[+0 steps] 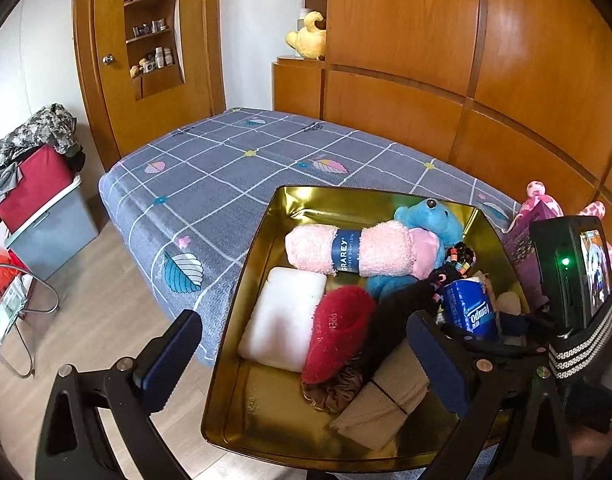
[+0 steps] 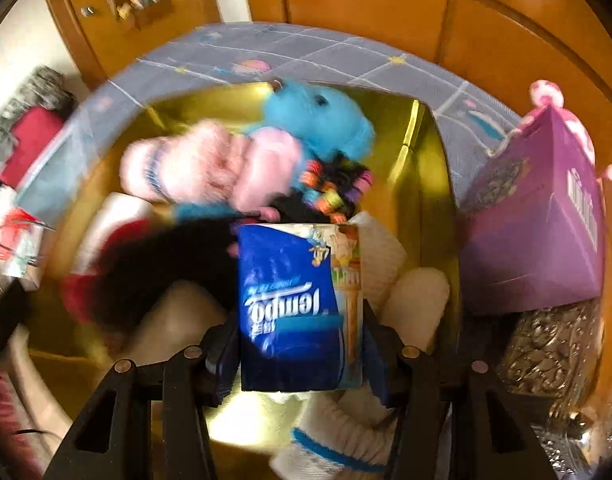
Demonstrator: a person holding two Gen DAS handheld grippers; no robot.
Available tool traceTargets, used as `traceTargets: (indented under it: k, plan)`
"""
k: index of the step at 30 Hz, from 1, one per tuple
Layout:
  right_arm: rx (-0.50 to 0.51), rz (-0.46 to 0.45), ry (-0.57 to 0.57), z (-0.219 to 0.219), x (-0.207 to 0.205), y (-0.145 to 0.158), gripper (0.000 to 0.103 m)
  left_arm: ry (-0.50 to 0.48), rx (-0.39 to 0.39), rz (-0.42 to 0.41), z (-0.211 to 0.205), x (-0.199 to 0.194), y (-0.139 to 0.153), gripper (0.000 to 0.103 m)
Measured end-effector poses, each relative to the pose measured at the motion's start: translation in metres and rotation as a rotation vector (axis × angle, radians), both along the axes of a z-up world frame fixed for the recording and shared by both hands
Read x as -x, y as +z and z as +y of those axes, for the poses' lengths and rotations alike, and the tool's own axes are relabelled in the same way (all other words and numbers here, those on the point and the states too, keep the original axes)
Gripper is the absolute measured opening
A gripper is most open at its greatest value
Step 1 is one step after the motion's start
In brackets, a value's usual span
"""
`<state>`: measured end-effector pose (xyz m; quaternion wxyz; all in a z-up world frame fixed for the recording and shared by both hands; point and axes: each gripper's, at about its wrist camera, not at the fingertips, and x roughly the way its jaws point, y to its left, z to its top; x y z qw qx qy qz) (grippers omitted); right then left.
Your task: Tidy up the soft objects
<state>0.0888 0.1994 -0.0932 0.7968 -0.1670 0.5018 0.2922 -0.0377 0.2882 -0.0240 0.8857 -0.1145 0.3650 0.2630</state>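
A gold tin sits on the near end of the bed. In it lie a pink towel roll, a blue plush, a white foam block, a red sock, a brown scrunchie, a beige cloth and coloured hair ties. My left gripper hovers over the tin's near side, wide open and holding nothing. My right gripper is shut on a blue Tempo tissue pack, held above the tin's right part. The same tissue pack shows in the left wrist view.
A purple box and a pink spotted plush stand right of the tin, and a silver patterned box lies nearer. The grey checked bed stretches beyond. A bin piled with clothes stands on the floor at left.
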Motion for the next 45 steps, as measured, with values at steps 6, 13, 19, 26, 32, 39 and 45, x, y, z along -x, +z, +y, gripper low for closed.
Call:
traceTargets:
  k: [6,13,19,26,32,39,45]
  plan:
    - [-0.036,0.006,0.003,-0.01,0.011,0.004,0.053,-0.01,-0.009,-0.011,-0.007,0.002,0.005,0.103]
    - [-0.072,-0.019,0.002,-0.027,0.027,0.014,0.061,-0.026,-0.019,-0.028,-0.014,0.004,0.012,0.103]
    - [-0.11,-0.05,-0.028,-0.053,0.039,0.028,0.062,-0.046,-0.028,-0.038,-0.023,0.005,0.016,0.103]
    - [-0.129,-0.123,-0.071,-0.074,0.047,0.051,0.062,-0.079,-0.029,-0.066,-0.036,0.008,0.024,0.103]
    - [-0.131,-0.223,-0.173,-0.101,0.065,0.07,0.062,-0.109,-0.032,-0.08,-0.051,0.011,0.028,0.103]
    - [-0.125,-0.28,-0.245,-0.126,0.084,0.074,0.062,-0.131,-0.038,-0.077,-0.061,0.011,0.028,0.103]
    - [-0.113,-0.33,-0.265,-0.133,0.097,0.07,0.062,-0.131,-0.049,-0.061,-0.062,0.008,0.024,0.103]
